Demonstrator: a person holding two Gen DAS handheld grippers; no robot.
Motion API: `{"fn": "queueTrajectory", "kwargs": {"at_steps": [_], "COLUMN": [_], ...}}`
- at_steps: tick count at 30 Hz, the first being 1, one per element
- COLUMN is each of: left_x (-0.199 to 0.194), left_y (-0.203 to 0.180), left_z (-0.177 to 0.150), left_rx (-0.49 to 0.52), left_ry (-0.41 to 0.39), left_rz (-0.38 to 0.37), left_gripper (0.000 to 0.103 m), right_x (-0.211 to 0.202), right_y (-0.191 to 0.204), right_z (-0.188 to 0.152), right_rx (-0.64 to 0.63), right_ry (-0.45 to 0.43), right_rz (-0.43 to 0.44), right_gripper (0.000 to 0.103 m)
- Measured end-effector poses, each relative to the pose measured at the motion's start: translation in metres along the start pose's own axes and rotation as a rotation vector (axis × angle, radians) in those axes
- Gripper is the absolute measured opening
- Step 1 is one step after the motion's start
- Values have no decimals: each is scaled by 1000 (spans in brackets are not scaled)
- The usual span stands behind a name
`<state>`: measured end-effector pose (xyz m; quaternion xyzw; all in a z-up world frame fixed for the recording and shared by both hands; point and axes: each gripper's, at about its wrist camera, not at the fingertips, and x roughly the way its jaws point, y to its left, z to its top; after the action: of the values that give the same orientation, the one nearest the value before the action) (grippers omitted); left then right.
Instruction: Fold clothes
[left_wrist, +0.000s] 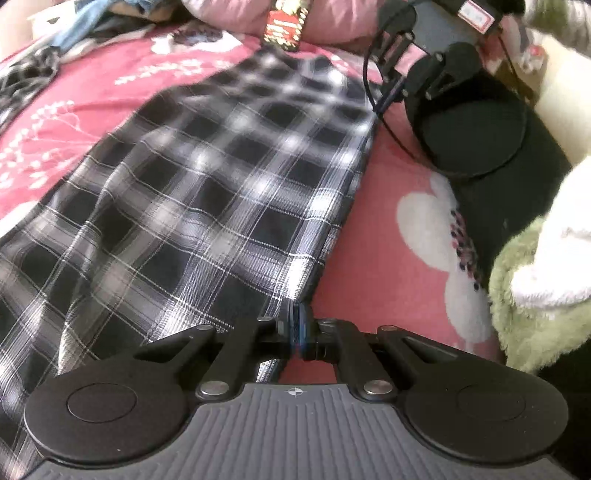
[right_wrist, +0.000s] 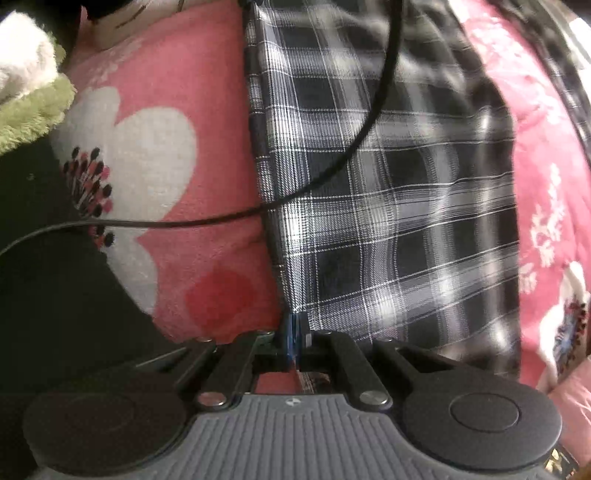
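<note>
A black-and-white plaid garment (left_wrist: 207, 184) lies spread on a pink floral bed cover (left_wrist: 384, 236). My left gripper (left_wrist: 297, 323) is shut on the near corner of its right edge. In the right wrist view the same plaid garment (right_wrist: 388, 206) stretches away from me, and my right gripper (right_wrist: 295, 332) is shut on a corner of its left edge. The right gripper's black body (left_wrist: 454, 110) shows at the far end of that edge in the left wrist view. A black cable (right_wrist: 332, 177) runs across the cloth.
A green fluffy sleeve (left_wrist: 532, 302) and black clothing (left_wrist: 517, 192) sit at the right of the left wrist view. Pink pillows (left_wrist: 332, 18), a red tag (left_wrist: 284, 26) and heaped clothes (left_wrist: 85, 22) lie at the far end of the bed.
</note>
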<state>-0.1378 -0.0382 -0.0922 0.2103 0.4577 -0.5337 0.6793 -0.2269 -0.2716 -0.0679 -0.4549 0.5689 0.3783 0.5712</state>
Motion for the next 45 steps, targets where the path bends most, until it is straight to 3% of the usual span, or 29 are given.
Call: {"fn": "queueTrajectory", "kwargs": {"at_steps": [5,7,9,11,14,17,19,23,27,32,35,42,45], "left_x": [19,22,20,15,5,-3,-2,11,16,21,24,29,29], "left_y": [-4,-6,-6,-6,-3,4,6,-1,-2,-4,-5,-5,-4], "left_z": [-2,-2,-2,-3,-2,3,6,7,7,7,6,5,4], "left_rx": [30,30,23,11,-22,-79,-99,-73,-64,-53,-46,-54,-56], "left_ry": [63,75,73,68,43,-7,-26,7,24,44,57,69,69], "left_rz": [-20,-39,-64,-84,-100,-114,-109,-97,-96,-95,-95,-100,-104], "left_gripper": [5,13,28,34,35,35,35,35,36,36,36,36,36], "right_x": [9,0,-10,-19,-33,-31,-21,-12,-16,-6,-2,27,27], "right_y": [-10,-28,-49,-70,-94,-92,-88,-93,-81,-65,-66,-67,-61], "right_z": [0,-16,-35,-54,-70,-62,-61,-89,-104,-93,-87,-77,-75], "right_rx": [43,118,204,289,406,426,404,502,434,294,262,191,162], "right_ry": [27,47,70,93,28,-71,-61,-23,5,28,35,93,100], "right_rz": [37,25,2,-21,-44,-17,-22,-33,-48,-46,-29,28,33], "right_gripper": [7,8,9,10,13,12,11,11,11,14,20,20,3]}}
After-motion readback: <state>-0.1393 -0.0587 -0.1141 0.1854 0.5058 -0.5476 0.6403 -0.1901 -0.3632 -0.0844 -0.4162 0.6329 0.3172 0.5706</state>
